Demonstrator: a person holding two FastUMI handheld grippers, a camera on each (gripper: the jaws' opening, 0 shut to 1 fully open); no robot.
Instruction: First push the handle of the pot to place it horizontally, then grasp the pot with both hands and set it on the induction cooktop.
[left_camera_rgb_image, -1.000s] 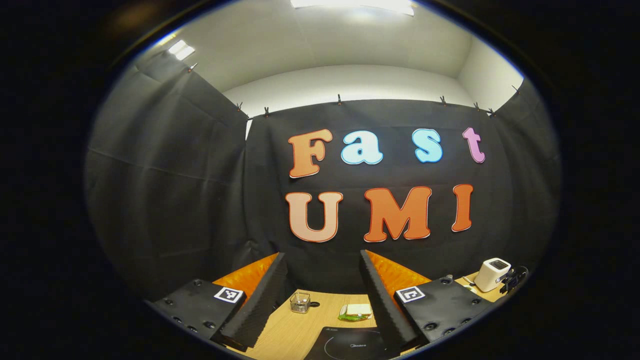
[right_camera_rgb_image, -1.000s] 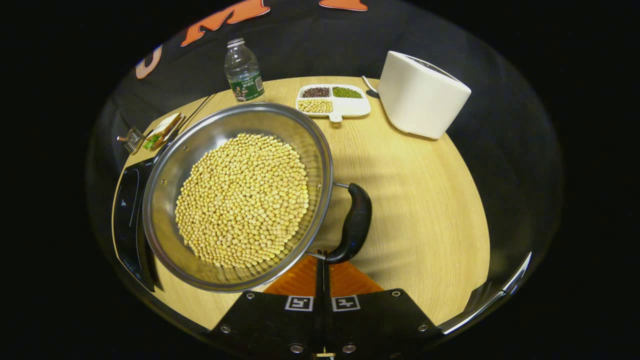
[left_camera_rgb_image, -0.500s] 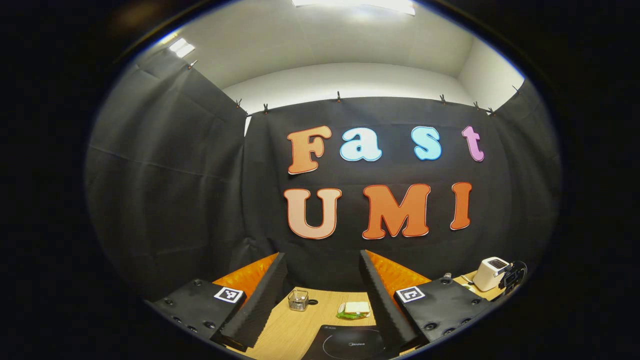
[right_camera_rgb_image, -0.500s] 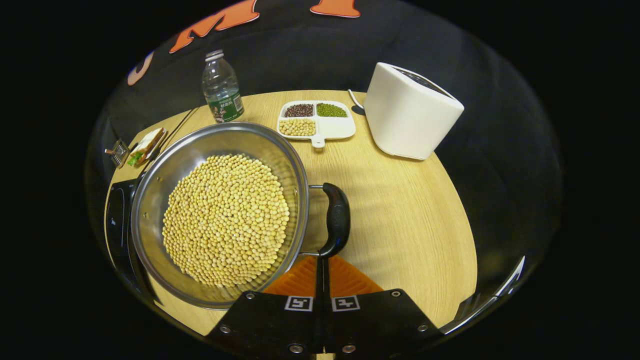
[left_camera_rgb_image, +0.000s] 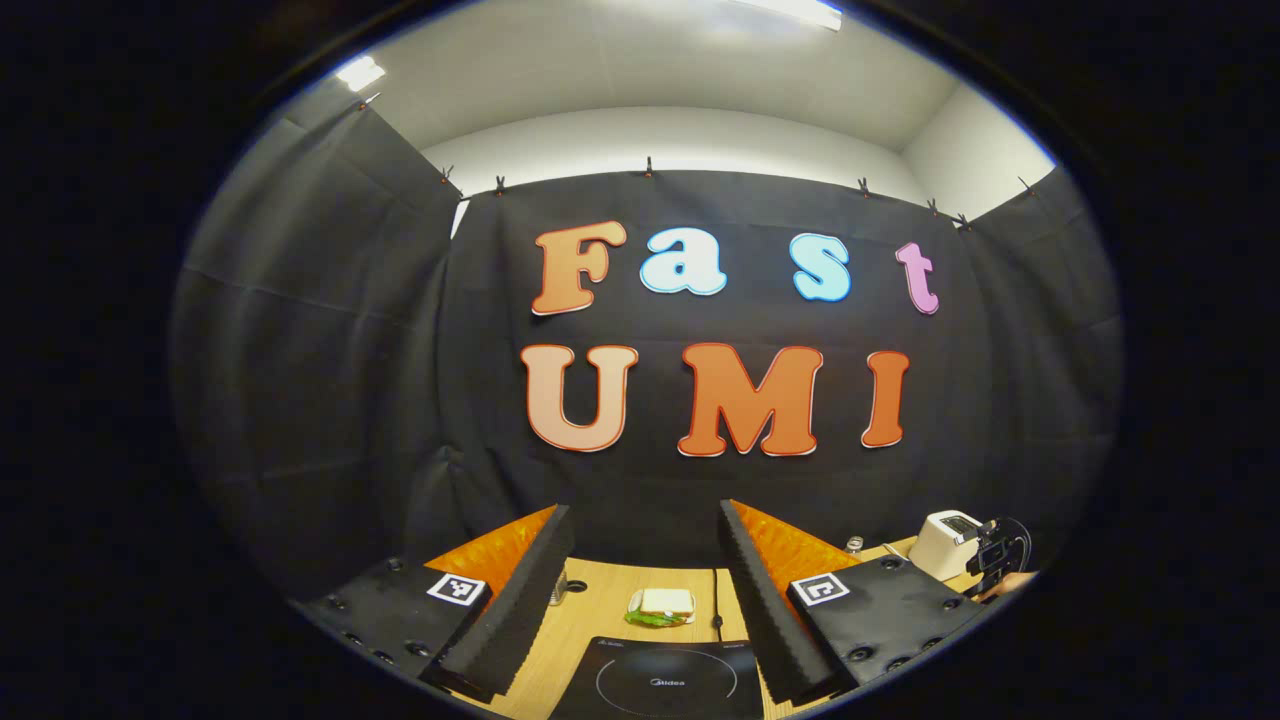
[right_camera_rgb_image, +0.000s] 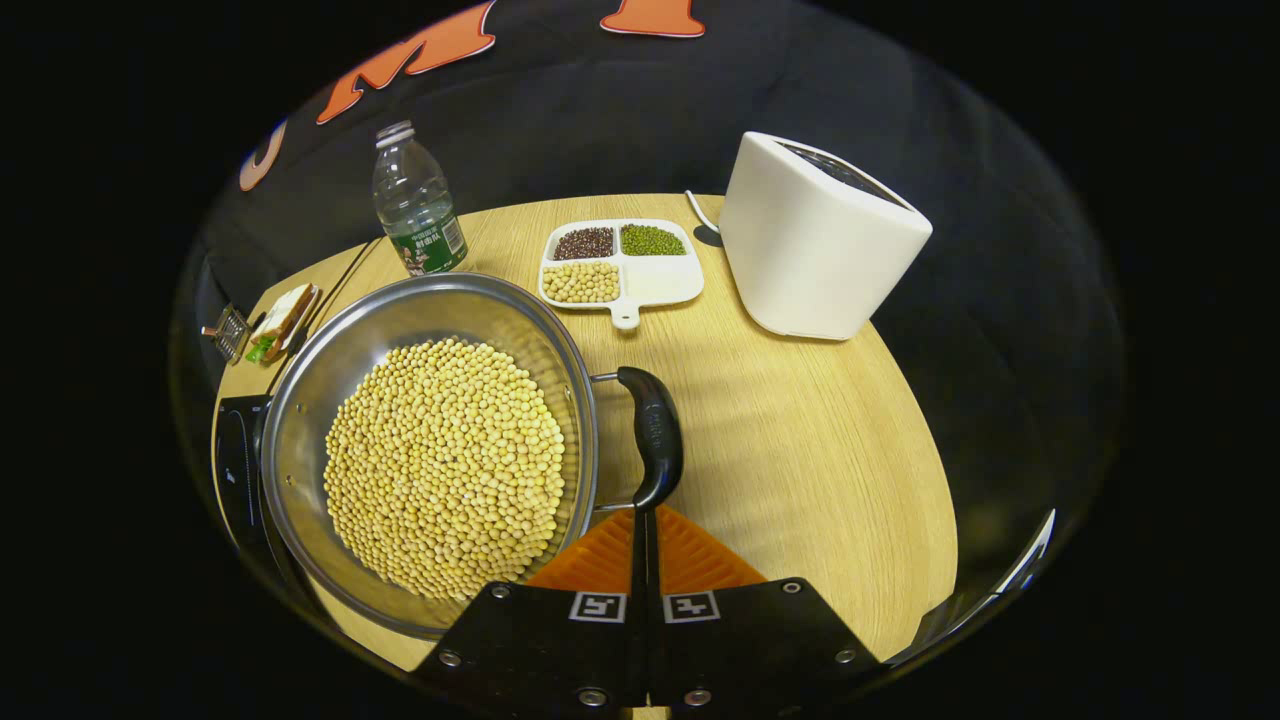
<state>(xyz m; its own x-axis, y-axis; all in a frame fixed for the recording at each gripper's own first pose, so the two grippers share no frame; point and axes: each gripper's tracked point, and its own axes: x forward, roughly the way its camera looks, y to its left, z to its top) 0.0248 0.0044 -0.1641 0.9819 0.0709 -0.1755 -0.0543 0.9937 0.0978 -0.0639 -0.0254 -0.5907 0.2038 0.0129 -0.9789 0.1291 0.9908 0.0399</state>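
A steel pot (right_camera_rgb_image: 420, 310) full of yellow beans stands on the wooden table (right_camera_rgb_image: 820, 450), its left edge over the black induction cooktop (right_camera_rgb_image: 235, 460). The pot's black handle (right_camera_rgb_image: 655, 435) sticks out on the right side of the pot. My right gripper (right_camera_rgb_image: 645, 515) is shut, empty, with its tips against the near end of that handle. In the left gripper view my left gripper (left_camera_rgb_image: 643, 510) is open and held above the table, with the cooktop (left_camera_rgb_image: 665, 680) low between its fingers.
A white appliance (right_camera_rgb_image: 815, 240) stands at the back right, also seen as the white appliance (left_camera_rgb_image: 945, 545). A divided dish of beans (right_camera_rgb_image: 620, 270) and a water bottle (right_camera_rgb_image: 415, 215) sit behind the pot. A sandwich (left_camera_rgb_image: 660, 603) lies beyond the cooktop.
The pot has turned, so its handle has swung from slanting to nearly straight ahead of my shut right gripper. My left gripper has shifted right, bringing the cooktop between its fingers.
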